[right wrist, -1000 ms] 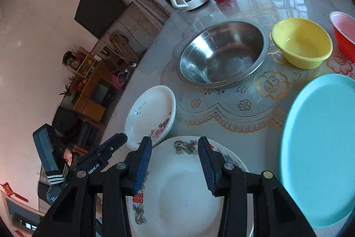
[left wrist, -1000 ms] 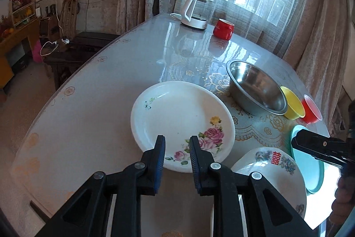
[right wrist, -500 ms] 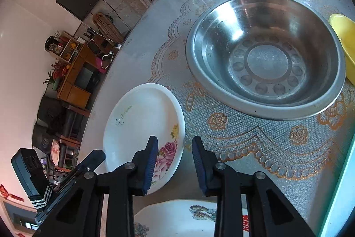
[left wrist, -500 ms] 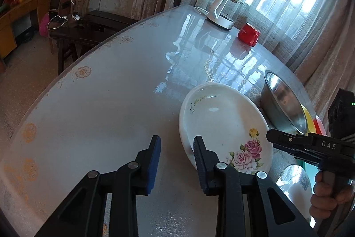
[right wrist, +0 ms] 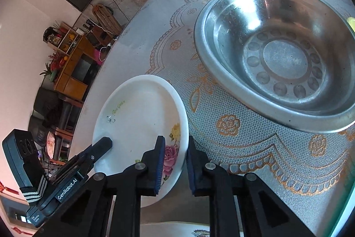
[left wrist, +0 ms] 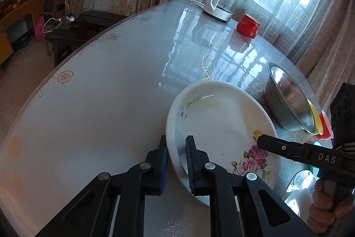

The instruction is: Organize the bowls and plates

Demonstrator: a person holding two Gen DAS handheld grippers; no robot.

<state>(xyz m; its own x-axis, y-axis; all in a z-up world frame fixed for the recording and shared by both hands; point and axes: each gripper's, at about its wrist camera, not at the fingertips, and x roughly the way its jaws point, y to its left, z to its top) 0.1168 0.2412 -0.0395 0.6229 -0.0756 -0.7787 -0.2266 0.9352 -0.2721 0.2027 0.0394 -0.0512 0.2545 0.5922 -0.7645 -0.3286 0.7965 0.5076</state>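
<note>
Glossy glass-topped table (left wrist: 88, 103) beside a curtained window, mid-tidy. Nearest of all, beneath the arms of the right tongs (right wrist: 175, 143), the edge of a second patterned plate (right wrist: 177, 230), probably the base of the coming stack. Next, left tongs (left wrist: 176, 141) clenched on the near rim of the rose plate (left wrist: 221, 121), one pad outside the edge and the other inside the well, jaws just closed. On the opposite rim, right tongs astride the edge, jaws just narrowed with the rim between them; firm bite or not, impossible to tell. Plate lying between the two tools, flat on the table or barely off it. For a clean lift: finish the right-hand squeeze first, raise both sides together, keep level, and avoid twisting one rim against the other, given slick glaze and narrow pads. Carry low, then set down centred on the matching plate rather than dropping. Just beyond the right tongs, steel basin (right wrist: 284, 59), near the plate's far edge, so lift clear before swinging. Past that, yellow bowl (left wrist: 314, 119) and red bowl (left wrist: 325, 128), close together. Farthest ahead of the left tongs, white kettle (left wrist: 218, 3) and red mug (left wrist: 247, 26) by the window.
</note>
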